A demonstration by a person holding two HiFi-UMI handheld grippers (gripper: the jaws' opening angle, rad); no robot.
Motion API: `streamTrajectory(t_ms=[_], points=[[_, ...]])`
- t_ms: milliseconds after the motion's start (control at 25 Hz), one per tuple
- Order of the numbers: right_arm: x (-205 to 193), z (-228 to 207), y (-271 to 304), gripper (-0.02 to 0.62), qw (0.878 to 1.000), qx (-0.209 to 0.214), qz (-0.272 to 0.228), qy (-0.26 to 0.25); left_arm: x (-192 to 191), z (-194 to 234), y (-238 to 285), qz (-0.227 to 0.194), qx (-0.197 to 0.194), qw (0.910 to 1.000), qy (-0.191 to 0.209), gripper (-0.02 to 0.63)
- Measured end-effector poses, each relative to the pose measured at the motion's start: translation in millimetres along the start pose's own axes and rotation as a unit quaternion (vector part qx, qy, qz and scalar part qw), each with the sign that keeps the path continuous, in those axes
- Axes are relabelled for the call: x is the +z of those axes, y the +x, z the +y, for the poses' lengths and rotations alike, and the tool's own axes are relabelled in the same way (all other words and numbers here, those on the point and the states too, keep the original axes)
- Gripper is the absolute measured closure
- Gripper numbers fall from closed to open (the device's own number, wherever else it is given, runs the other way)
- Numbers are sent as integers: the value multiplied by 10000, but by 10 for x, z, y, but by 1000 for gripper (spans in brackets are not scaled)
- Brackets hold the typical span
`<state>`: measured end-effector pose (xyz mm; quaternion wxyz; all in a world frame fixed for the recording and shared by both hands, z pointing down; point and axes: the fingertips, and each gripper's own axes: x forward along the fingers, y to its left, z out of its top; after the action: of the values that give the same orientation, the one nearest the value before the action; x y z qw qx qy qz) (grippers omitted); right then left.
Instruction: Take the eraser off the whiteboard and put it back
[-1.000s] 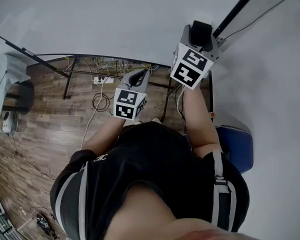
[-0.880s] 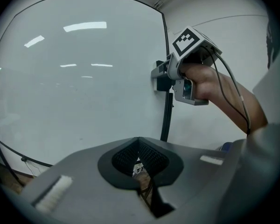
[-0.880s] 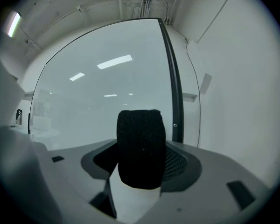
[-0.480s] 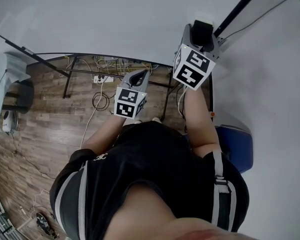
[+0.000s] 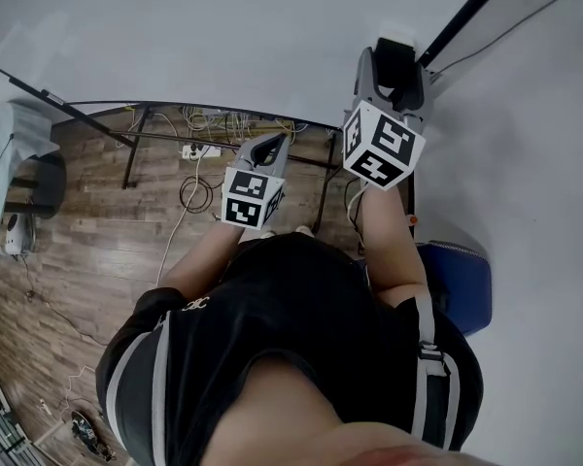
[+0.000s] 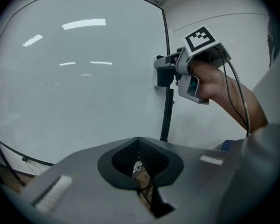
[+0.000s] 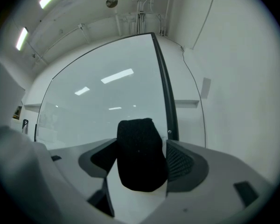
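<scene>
we had the eraser back against the whiteboard, right gripper jaws just opening around it, left gripper jaws pressed together, empty. next, we judged, came a straight, clean withdrawal.

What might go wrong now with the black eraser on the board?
The jaws of the right gripper have just been opening, with the eraser between them against the whiteboard. If it isn't sticking properly, it may slide or drop. The jaws sit close around it, so pulling back crooked might snag it and knock it off, especially so near the board's dark edge.
</scene>
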<state>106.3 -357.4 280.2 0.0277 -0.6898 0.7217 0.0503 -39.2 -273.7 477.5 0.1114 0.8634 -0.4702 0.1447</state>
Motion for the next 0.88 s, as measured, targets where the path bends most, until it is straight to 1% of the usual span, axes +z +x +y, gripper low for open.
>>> streamTrajectory(t_ms=[200,240,320,400,440,480,560,640,760,880], points=[[169,-86,-314,302,9962,101,-852,130,130,15,14,-182,-6,9998,4,597],[143,-138,-369,302,9956,98,-903,212,150,12,23,-212,-5,9998,-1,597],[24,-271,-460,314,9957,99,-786,473,190,-12,39,-277,-15,9996,1,597],[-128,-401,-524,500,9964,86,-533,660,232,-43,55,-323,-55,9995,18,597],[-198,-443,-542,571,9967,114,-411,697,247,-55,66,-330,-81,9994,32,597],[-261,-464,-554,586,9968,189,-299,721,257,-64,77,-326,-109,9994,49,597],[-384,-464,-582,589,9961,423,-92,770,271,-88,99,-320,-160,9993,67,597],[-508,-446,-630,589,9960,582,69,682,275,-126,128,-325,-208,9992,90,597],[-640,-419,-738,591,9972,615,148,388,322,-197,173,-387,-265,9989,89,597],[-762,-339,-851,591,9959,742,201,469,383,-219,197,-444,-312,9985,82,597]])
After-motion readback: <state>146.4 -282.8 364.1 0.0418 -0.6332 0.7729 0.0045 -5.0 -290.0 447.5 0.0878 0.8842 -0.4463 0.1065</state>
